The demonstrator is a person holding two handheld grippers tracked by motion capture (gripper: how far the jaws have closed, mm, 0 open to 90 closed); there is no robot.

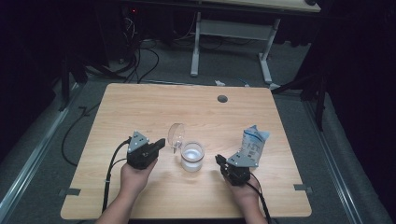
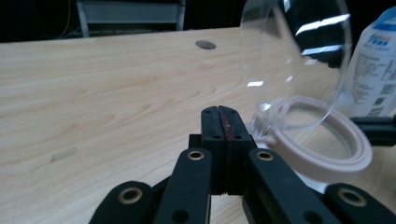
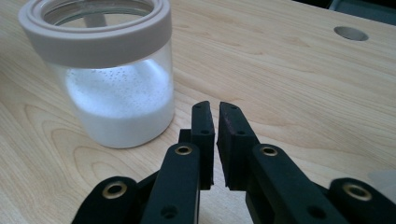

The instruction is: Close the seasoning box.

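While print on the pouch (image 1: 252,145) blurs, its label shows blue — beside the jar (image 1: 192,156).

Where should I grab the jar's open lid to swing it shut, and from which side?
Take the clear lid at its free top edge, coming from the left gripper's side. It stands upright, hinged at the jar's left rim, so the top edge is farthest from the hinge and thin enough to pinch. Those jaws look shut now; open them first.
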